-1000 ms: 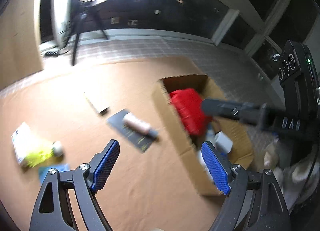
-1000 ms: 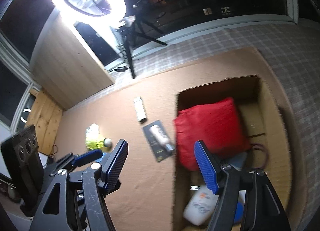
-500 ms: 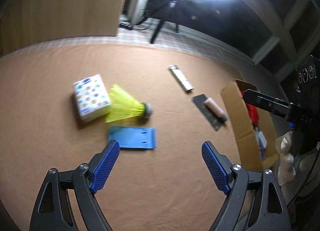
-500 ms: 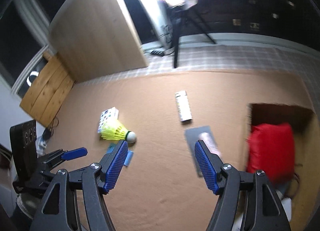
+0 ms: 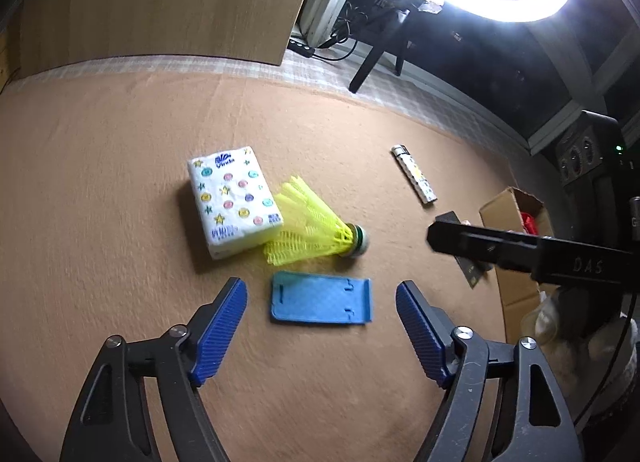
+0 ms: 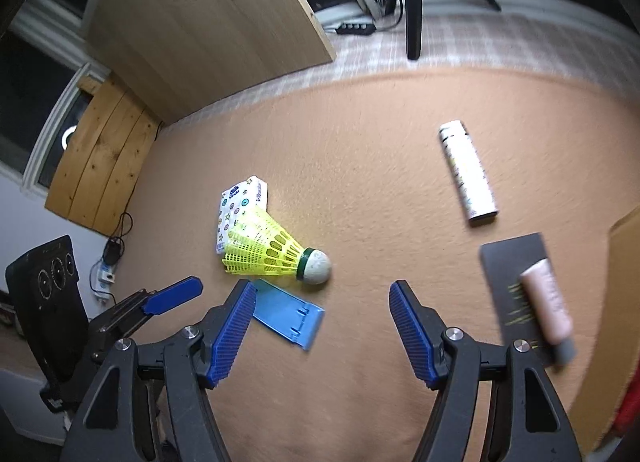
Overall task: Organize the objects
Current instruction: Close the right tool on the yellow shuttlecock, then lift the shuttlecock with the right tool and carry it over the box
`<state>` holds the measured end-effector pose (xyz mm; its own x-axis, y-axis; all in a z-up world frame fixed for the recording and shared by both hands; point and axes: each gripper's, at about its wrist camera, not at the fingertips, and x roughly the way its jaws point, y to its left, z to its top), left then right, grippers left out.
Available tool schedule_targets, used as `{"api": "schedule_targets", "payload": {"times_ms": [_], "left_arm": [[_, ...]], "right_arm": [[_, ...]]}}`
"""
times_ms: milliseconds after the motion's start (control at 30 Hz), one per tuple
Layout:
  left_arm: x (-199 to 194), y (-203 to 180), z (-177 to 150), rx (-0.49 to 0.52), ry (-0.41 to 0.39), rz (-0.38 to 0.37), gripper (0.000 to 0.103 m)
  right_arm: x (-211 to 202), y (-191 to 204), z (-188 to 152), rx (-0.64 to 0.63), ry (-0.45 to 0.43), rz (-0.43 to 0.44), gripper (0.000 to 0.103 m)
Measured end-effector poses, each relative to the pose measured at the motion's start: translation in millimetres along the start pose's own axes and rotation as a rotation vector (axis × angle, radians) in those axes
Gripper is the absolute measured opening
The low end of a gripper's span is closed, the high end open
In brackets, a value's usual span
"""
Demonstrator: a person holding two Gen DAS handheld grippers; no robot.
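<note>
Both views had swung away from the box (image 5: 505, 218) since the earlier frames and now faced the loose items on the tan mat (image 5: 100, 182); the shuttlecock (image 5: 316, 232), a small shape a second ago, filled the centre of each view. It lay on its side, its yellow skirt touching the tissue pack (image 5: 232, 198), its cork toward the box, with the blue plate (image 5: 320, 302) just in front of it. Judged from its build, the shuttlecock would be very light, with a springy lattice skirt that deforms under pressure and a firm rounded cork; the cork end or the narrow neck behind it looked the safest place to grip. The plate appeared thin, stiff and flat on the mat, so it would probably need a grip across its short edges. The tissue pack looked soft and compressible. A white tube (image 5: 414, 174) lay apart toward the box, and a pink tube (image 6: 546, 302) rested on a dark card (image 6: 516, 286). The left gripper (image 5: 320, 322) hovered over the plate, jaws closing but wide apart, pads touching nothing, the plate lying below the gap. The right gripper (image 6: 322, 326) stood spread and empty, aimed at the mat just short of the cork, with one corner of the plate beneath its left pad.
</note>
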<state>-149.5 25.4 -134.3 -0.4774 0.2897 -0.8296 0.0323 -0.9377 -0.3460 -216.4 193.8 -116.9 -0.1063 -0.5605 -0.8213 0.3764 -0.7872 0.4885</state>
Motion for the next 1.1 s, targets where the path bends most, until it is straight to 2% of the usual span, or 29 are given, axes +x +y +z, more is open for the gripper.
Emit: {"api": "schedule_targets", "payload": {"times_ms": [67,333,433,600,767,933,1100], "left_arm": [[3.4,-0.5,3.7,0.018,0.002,-0.001,0.071],[23.7,-6.6,17.3,0.077,0.028,0.009,0.061],[30.4,-6.9,21.8,0.077,0.037,-0.016,0.053],[40.8,-5.5,24.9,0.077,0.058,-0.038,0.042],[47.8,-7.2,24.2,0.091,0.079,-0.059,0.024],[51.2,-16.4,22.5,0.123,0.09,-0.091,0.016],[47.0,-33.0,23.2,0.163,0.078,-0.102,0.016]], "right_arm": [[6.3,1.2,1.6,0.01,0.014,0.005,0.066],[30.2,-6.5,7.9,0.116,0.048,0.055,0.064],[37.7,-10.2,9.7,0.157,0.055,0.071,0.056],[47.9,-15.3,11.0,0.207,0.068,0.105,0.047],[54.7,-16.7,8.8,0.229,0.084,0.131,0.033],[51.3,-11.9,8.1,0.225,0.078,0.148,0.024],[37.4,-5.0,7.7,0.193,0.055,0.139,0.022]]}}
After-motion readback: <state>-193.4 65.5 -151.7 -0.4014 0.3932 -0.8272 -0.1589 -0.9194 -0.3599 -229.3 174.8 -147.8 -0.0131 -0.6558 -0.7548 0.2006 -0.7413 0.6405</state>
